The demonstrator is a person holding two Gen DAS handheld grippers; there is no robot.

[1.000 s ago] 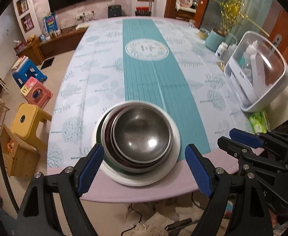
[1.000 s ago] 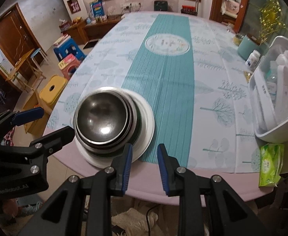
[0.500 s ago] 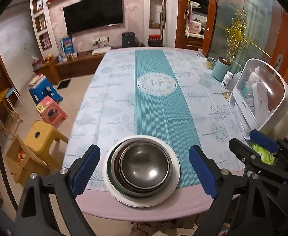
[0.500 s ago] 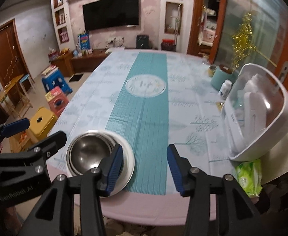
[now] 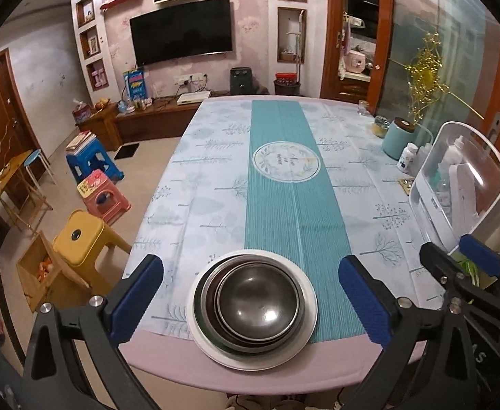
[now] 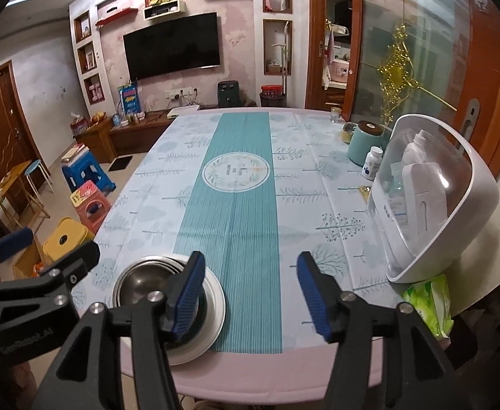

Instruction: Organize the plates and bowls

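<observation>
Ribbed blue pads of left gripper [image 5: 250, 302] spread wide, just opened, nothing pinched. Between them, nested round steel bowls [image 5: 257, 304] on glossy white plate [image 5: 304, 335] at table's [image 5: 168, 355] near pink edge. Right gripper [image 6: 250, 294] likewise just parted, empty.

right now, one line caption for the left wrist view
Open left gripper above nested steel bowls on a white plate at the table edge.

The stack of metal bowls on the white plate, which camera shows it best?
The left wrist view: the stack of metal bowls sits centred and whole on the white plate, between open jaws. In the right wrist view the stack is off to the lower left, partly hidden behind a blue finger.
</observation>
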